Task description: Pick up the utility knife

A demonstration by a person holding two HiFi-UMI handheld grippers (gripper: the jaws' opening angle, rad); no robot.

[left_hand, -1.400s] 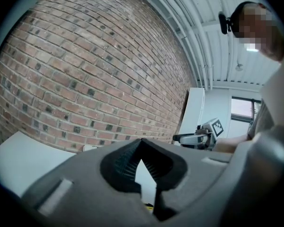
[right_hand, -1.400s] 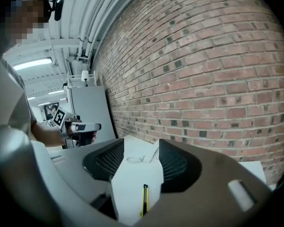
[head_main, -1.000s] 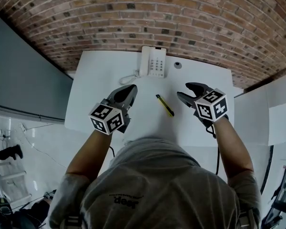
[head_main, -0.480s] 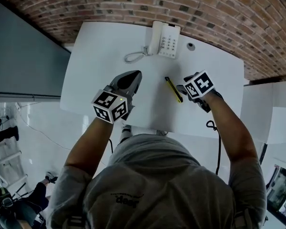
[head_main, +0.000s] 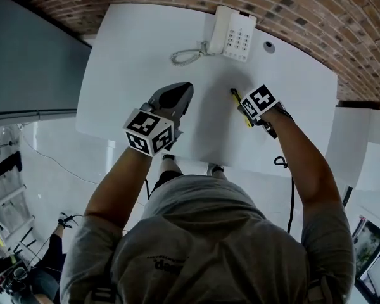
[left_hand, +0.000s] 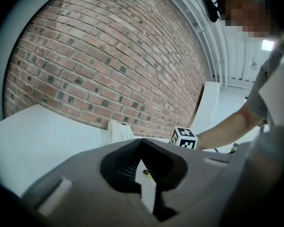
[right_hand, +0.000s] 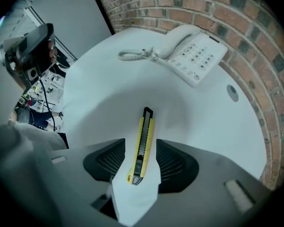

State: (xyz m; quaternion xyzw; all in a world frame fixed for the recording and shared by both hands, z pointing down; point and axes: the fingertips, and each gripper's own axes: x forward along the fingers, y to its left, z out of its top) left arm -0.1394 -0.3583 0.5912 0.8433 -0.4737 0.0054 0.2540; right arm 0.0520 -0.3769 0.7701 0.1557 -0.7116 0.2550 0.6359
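Note:
The yellow and black utility knife lies flat on the white table, its blade end pointing away toward the phone. My right gripper is open and low over it, one jaw on each side of the handle, with small gaps showing on both sides. In the head view the knife pokes out beyond the right gripper, whose marker cube hides the rest. My left gripper hovers to the left of it, shut and holding nothing; its own view shows the closed tips.
A white desk phone with a coiled cord sits at the table's far edge against the brick wall. A round cable hole lies to its right. The table's edges drop to the floor on the left and near sides.
My right gripper has moved forward and down until its open jaws straddle the knife. The left gripper has stayed about where it was, still shut.

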